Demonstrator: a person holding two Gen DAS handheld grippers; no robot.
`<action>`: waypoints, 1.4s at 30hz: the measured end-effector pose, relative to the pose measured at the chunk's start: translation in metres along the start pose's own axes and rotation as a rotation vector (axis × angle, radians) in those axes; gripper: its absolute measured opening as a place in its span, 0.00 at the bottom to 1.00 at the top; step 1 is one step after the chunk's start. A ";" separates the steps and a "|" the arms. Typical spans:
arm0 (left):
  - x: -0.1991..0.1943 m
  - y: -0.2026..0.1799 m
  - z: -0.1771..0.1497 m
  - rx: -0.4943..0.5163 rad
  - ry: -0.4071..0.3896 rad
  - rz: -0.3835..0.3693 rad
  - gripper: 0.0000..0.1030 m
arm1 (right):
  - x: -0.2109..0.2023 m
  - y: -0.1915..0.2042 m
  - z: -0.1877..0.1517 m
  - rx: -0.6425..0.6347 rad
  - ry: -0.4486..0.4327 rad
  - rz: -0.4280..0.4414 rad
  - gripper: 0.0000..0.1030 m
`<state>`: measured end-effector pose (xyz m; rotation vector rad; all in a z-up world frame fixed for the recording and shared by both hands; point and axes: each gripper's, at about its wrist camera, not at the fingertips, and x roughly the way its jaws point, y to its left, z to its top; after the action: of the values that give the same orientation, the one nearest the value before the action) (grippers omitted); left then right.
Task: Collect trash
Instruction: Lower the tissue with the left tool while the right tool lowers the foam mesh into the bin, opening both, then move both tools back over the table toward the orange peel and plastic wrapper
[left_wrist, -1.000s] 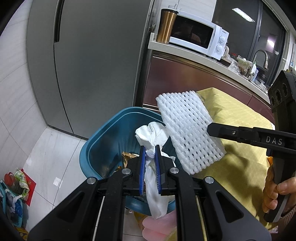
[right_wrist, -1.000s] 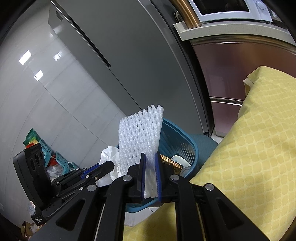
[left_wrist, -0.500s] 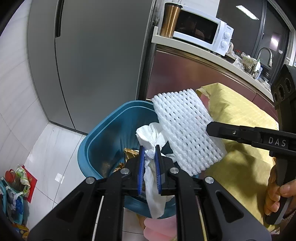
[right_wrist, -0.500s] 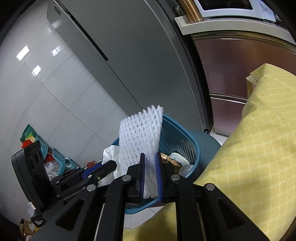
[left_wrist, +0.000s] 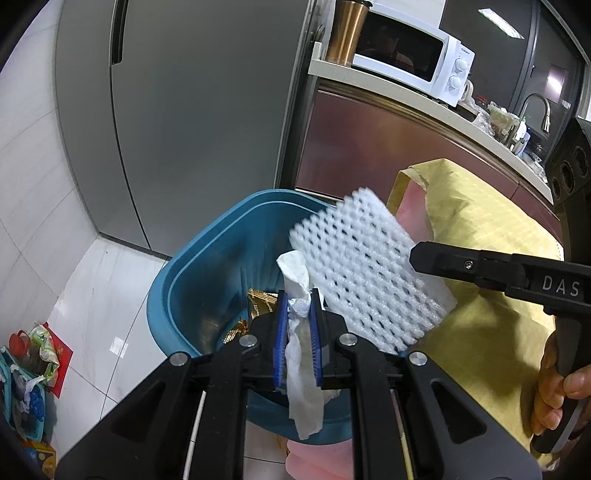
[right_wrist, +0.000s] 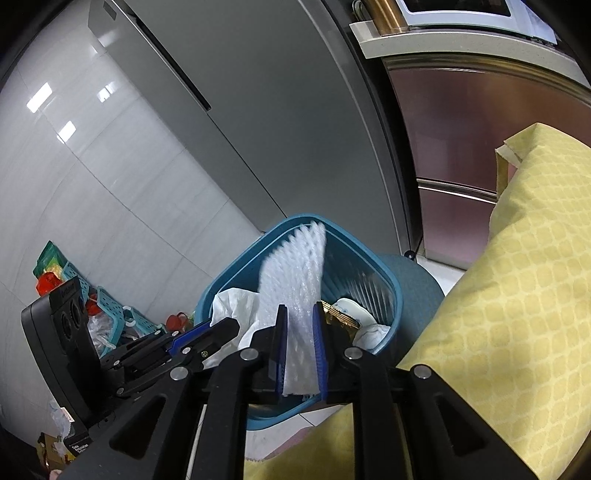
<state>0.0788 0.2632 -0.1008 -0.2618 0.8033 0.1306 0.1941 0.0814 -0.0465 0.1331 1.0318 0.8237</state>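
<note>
A blue waste bin (left_wrist: 207, 258) stands on the floor beside the yellow-covered table. My left gripper (left_wrist: 298, 299) is shut on a crumpled white tissue (left_wrist: 295, 273), which hangs over the bin's near rim. My right gripper (right_wrist: 300, 310) has its blue pads on a white foam net (right_wrist: 295, 266); the net is blurred and leans over the bin (right_wrist: 373, 266). In the left wrist view the foam net (left_wrist: 362, 266) sticks out from the right gripper (left_wrist: 415, 254) beside the tissue. From the right wrist, the left gripper (right_wrist: 221, 328) shows low on the left with the tissue (right_wrist: 236, 306).
Gold wrappers (left_wrist: 262, 299) and other trash lie in the bin. A grey fridge (left_wrist: 184, 110) rises behind it, and a counter with a microwave (left_wrist: 406, 55) stands to the right. The yellow cloth (left_wrist: 480, 258) borders the bin. Baskets and clutter (left_wrist: 29, 362) sit on the floor at left.
Both grippers have come down closer to the bin, which looks larger. The foam net has tipped lower toward the bin's opening and is blurred. The tissue stays clamped.
</note>
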 end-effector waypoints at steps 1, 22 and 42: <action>0.001 0.000 0.000 -0.004 0.001 0.000 0.16 | 0.000 0.000 0.000 0.001 0.000 0.000 0.13; -0.032 -0.021 -0.004 0.033 -0.076 -0.058 0.44 | -0.039 -0.003 -0.014 -0.042 -0.064 0.003 0.25; -0.071 -0.187 -0.045 0.325 -0.044 -0.420 0.54 | -0.214 -0.104 -0.093 0.081 -0.309 -0.241 0.34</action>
<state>0.0388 0.0701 -0.0448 -0.1151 0.6979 -0.3856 0.1231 -0.1583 0.0073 0.1948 0.7708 0.5231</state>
